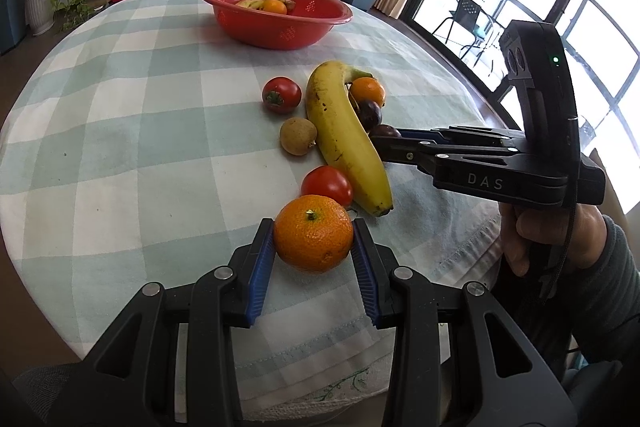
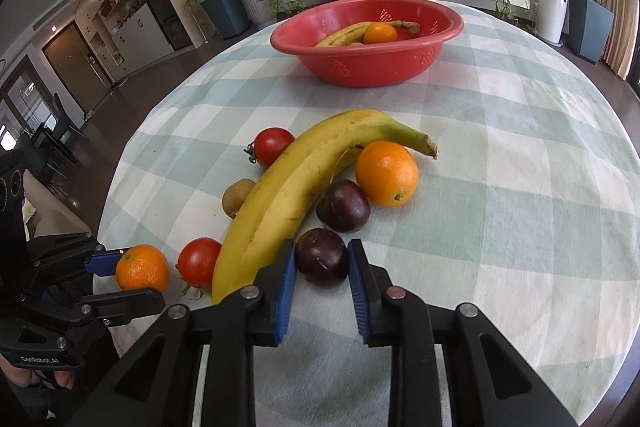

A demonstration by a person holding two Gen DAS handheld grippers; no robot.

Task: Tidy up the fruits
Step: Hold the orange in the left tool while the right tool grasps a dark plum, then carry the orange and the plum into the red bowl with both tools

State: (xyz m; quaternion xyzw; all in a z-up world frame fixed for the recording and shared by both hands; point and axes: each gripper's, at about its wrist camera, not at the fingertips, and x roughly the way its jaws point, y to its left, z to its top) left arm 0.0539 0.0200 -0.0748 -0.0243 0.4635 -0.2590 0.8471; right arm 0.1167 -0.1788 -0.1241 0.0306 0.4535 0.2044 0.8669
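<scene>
The left hand-held gripper pinches a mandarin at the near worktop edge; the right hand-held gripper pinches a dark plum just right of the banana. The red basket sits far back. The left view reads "DAS" on the right tool; the right view reads "GenRobot.AI" on the left one.

Both wrist views close, angled down — share banana, red basket.

free: checked cloth right of fruit | blocked: banana against right claw
</scene>
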